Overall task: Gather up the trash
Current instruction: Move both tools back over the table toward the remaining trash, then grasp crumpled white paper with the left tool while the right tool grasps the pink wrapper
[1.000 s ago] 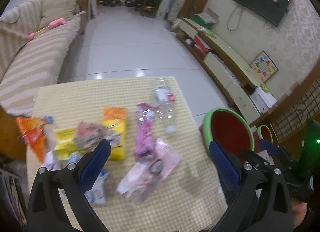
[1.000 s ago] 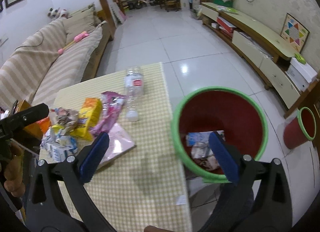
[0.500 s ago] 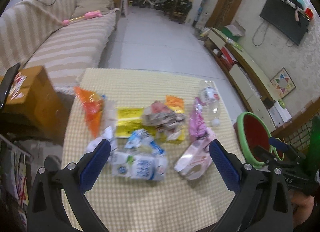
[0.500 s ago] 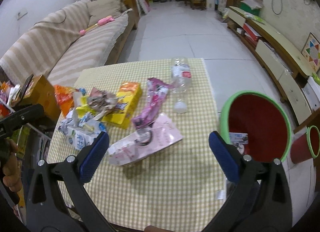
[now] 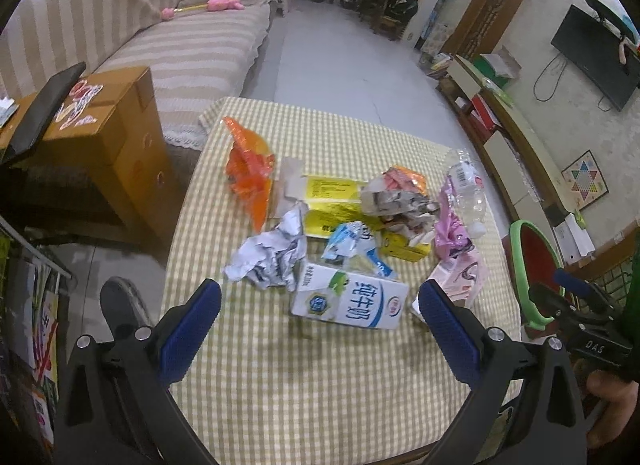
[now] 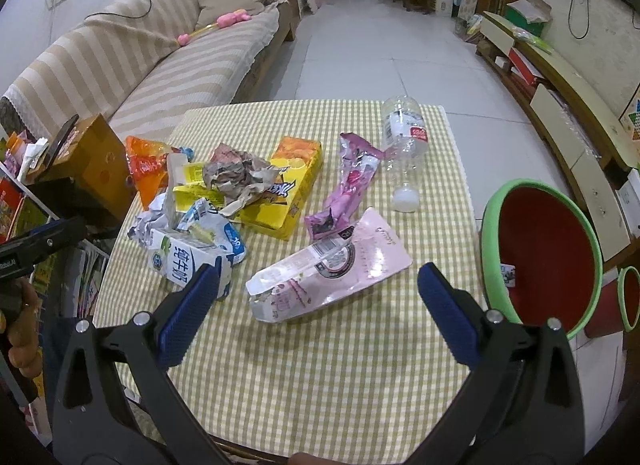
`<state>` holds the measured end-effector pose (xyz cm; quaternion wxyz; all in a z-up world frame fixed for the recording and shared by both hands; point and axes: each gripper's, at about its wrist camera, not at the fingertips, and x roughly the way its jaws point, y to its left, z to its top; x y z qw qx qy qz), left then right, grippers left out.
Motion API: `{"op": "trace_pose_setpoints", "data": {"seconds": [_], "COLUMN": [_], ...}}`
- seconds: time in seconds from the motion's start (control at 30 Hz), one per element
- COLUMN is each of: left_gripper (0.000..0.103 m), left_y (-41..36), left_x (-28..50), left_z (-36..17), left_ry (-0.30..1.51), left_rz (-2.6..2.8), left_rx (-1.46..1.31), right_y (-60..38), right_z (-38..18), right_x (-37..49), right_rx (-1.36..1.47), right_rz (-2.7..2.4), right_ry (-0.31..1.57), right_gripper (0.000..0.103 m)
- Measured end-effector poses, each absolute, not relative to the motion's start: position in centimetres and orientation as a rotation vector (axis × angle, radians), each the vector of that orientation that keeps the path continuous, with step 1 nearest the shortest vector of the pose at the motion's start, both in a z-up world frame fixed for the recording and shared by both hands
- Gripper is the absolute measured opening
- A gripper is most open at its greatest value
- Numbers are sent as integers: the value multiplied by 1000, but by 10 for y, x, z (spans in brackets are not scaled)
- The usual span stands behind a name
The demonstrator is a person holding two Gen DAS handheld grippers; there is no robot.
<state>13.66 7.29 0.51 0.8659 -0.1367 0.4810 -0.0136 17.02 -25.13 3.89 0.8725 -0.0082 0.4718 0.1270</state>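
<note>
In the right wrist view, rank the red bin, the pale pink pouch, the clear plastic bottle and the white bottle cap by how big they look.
1. red bin, cut off by the gripper and nearest the edge
2. pale pink pouch
3. clear plastic bottle, though it lies farther from the camera, so its true size against the pouch is unsure
4. white bottle cap

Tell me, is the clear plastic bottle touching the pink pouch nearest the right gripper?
Apart. In the right wrist view, bare checked cloth shows between the clear plastic bottle and the pink pouch.
</note>
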Motion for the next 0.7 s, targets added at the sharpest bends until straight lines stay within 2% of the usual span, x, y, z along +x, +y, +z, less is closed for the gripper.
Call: {"op": "trace_pose_setpoints", "data": {"seconds": [0.7], "left_gripper": [94], "left_y": [99], "left_x": [193], "left_z": [-64], "left_ry": [1157], "left_rz": [12], "left_rx": [-270], "right_y": [-248], "right_z": [-5], "right_x": [246], "right_rx": [-20], "right_rz": [238], "right_ry": [1071], "right_gripper": [98]}}
